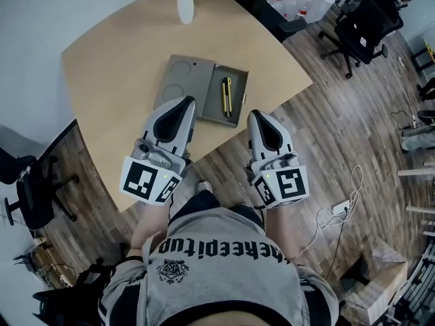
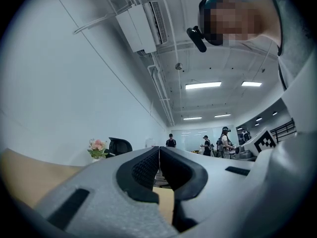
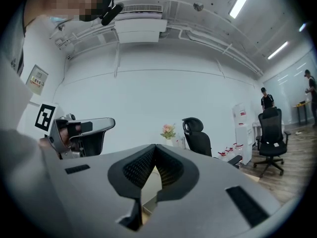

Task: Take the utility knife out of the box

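**mk:** So where's the knife [image 1: 227, 95] right now?

**jo:** Not out yet. It lies flat in the right half of the open box [image 1: 214, 104], running 12 to 6. The lid [image 1: 183, 77] is flipped out at 9 o'clock of it. The box sits on the table [image 1: 109, 66] near the 6 o'clock edge, and a vase [image 1: 185, 5] stands way off at 12.

**mk:** And the tongs?

**jo:** Both pairs are pressed together, with nothing in either 1. In the head view the left gripper [image 1: 185, 102] has its tip over the lid's near corner, with the knife at 3 o'clock of it. I can't tell how high it hangs. The right gripper [image 1: 257, 114] is just off the box at 4 o'clock, with the knife at 10 o'clock of its tip. Neither touches the knife.

**mk:** What could go wrong from here?

**jo:** My guesses:
- Going in with the jaws shut would just shove the knife or the box.
- The knife is slim and close to the box wall, so a pad could land on the wall and miss the grip.
- The box looks light, so a 1-handed pull might drag it toward that 6 o'clock edge unless the left gripper pins it.
- An off-centre pinch could let the knife swing and drop.
- I also can't tell if the blade is out.
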`<action>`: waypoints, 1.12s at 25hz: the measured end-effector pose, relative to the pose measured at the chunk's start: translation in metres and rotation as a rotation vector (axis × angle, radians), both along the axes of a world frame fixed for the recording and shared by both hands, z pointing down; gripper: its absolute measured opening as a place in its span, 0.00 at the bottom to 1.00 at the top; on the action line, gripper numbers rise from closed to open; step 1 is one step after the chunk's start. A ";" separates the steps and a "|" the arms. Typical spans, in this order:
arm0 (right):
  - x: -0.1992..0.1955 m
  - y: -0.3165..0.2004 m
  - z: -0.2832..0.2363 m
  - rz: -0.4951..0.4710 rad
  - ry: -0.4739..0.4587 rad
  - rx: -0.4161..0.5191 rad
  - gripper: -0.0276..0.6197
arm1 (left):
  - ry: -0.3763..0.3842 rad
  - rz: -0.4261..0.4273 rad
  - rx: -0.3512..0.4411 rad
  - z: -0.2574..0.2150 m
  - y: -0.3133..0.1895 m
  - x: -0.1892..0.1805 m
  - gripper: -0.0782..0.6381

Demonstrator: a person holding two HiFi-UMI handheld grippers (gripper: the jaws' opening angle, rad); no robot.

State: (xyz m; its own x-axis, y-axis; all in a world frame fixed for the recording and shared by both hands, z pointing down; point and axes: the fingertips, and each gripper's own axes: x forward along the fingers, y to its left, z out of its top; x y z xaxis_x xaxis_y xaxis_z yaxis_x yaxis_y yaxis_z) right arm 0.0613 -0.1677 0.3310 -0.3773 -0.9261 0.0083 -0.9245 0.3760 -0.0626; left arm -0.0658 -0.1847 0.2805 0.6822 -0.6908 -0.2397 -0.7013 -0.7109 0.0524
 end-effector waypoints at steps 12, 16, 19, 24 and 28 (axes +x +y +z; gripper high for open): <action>-0.012 -0.016 0.010 0.074 0.001 -0.034 0.05 | 0.012 0.069 -0.009 0.006 -0.023 -0.011 0.13; -0.010 -0.021 0.015 0.086 0.009 -0.060 0.05 | 0.017 0.074 -0.013 0.008 -0.027 -0.010 0.13; -0.008 -0.026 0.020 0.091 0.000 -0.079 0.05 | 0.017 0.070 -0.019 0.012 -0.029 -0.010 0.13; -0.012 -0.043 0.027 0.081 -0.001 -0.105 0.05 | 0.022 0.052 -0.017 0.013 -0.041 -0.015 0.13; -0.015 -0.064 0.033 0.071 -0.011 -0.135 0.05 | 0.022 0.049 -0.015 0.012 -0.056 -0.017 0.13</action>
